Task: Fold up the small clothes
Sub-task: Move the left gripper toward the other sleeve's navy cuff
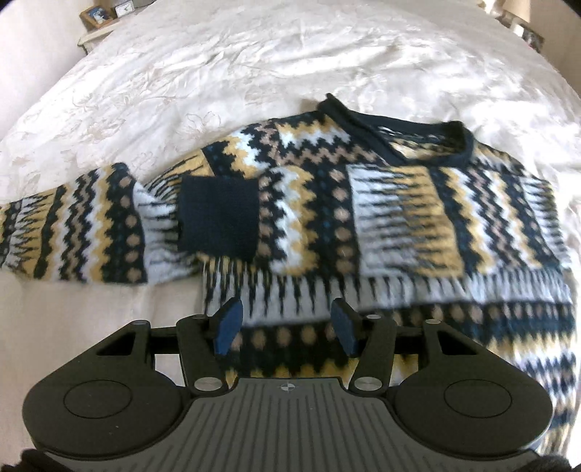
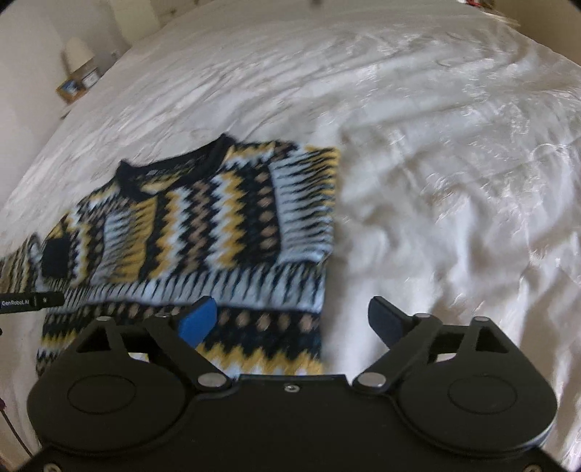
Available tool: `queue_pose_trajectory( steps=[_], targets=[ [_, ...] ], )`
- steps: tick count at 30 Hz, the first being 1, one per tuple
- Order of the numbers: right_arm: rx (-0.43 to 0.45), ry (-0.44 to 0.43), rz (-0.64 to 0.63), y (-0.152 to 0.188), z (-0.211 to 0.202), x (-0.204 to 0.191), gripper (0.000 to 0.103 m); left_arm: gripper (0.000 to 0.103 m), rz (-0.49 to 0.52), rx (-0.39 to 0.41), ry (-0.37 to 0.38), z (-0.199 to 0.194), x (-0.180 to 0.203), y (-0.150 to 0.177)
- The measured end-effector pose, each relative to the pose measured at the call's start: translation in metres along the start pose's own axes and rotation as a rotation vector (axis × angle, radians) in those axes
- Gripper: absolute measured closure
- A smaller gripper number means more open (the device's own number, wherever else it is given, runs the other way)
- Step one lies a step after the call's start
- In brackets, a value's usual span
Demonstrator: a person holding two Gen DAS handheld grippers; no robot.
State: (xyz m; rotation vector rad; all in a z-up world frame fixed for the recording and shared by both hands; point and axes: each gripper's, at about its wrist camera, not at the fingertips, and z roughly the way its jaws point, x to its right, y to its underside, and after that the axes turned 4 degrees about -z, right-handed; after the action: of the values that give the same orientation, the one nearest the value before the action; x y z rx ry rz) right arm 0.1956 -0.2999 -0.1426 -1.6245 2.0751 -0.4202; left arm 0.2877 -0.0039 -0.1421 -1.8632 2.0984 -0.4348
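A navy, yellow, tan and white zigzag-patterned sweater (image 1: 326, 218) lies flat on a white bedspread (image 1: 254, 65), neck away from me. Its right sleeve is folded across the chest, with the navy cuff (image 1: 218, 218) lying on the left side. The other sleeve (image 1: 72, 232) stretches out to the left. My left gripper (image 1: 287, 326) is open and empty above the sweater's lower body. In the right wrist view the sweater (image 2: 203, 232) lies left of centre. My right gripper (image 2: 294, 323) is open and empty, over the sweater's lower right edge.
A bedside shelf with picture frames and a small clock (image 1: 105, 14) stands at the far left. A lamp and frames (image 2: 78, 69) show there in the right wrist view. More items (image 1: 526, 29) stand at the far right. The left gripper's edge (image 2: 32, 301) shows at the left.
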Motion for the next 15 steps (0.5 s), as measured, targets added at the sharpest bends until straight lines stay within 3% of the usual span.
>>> queue_pose_trajectory(
  steps=[6, 15],
  targets=[
    [-0.013, -0.057, -0.061, 0.011, -0.008, -0.016, 0.006, 0.05, -0.084, -0.027, 0.041, -0.02, -0.006, 0.025],
    [-0.011, -0.132, -0.143, 0.018, -0.02, -0.035, 0.001, 0.048, -0.191, 0.001, 0.007, -0.046, -0.034, 0.045]
  ],
)
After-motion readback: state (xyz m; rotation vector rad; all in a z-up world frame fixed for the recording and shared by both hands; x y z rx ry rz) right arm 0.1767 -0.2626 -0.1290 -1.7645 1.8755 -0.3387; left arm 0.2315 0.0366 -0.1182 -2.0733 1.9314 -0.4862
